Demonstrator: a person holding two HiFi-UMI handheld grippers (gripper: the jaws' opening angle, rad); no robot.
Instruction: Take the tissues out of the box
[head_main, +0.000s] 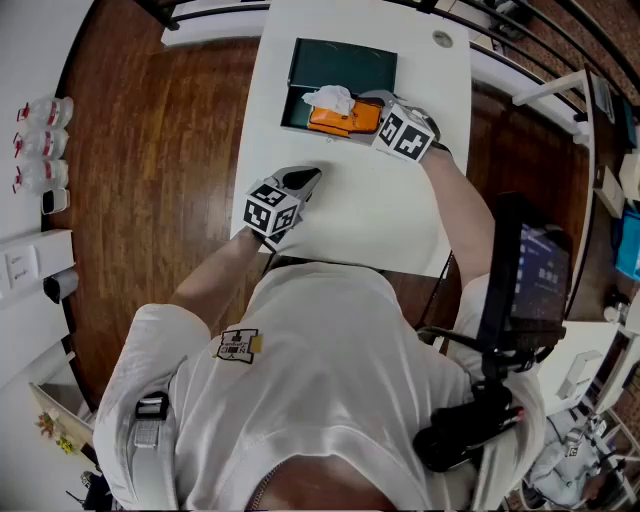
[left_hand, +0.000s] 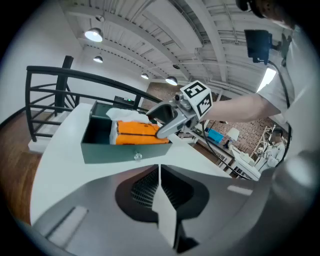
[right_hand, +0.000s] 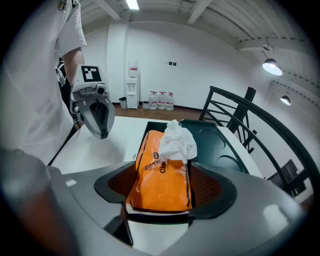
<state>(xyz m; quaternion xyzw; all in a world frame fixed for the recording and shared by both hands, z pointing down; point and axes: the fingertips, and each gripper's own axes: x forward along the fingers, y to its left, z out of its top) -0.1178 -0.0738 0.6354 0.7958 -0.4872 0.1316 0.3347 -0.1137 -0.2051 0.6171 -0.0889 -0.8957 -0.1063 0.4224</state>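
Note:
A dark green box (head_main: 340, 62) stands open on the white table (head_main: 380, 215). An orange tissue pack (head_main: 345, 118) lies in it, with a white tissue (head_main: 330, 98) puffed out of its top. My right gripper (right_hand: 160, 187) reaches into the box with its jaws spread wide, one on each side of the orange pack (right_hand: 160, 175); I see no squeeze on it. The white tissue (right_hand: 175, 142) rises just ahead of the jaws. My left gripper (head_main: 308, 178) rests on the table in front of the box, shut and empty, and its own view shows the box front (left_hand: 125, 150).
Brown wooden floor surrounds the table. A black railing (left_hand: 55, 75) runs behind the box. Water bottles (head_main: 40, 140) stand by the wall at the left. A dark screen on a stand (head_main: 535, 275) is at the right of the person.

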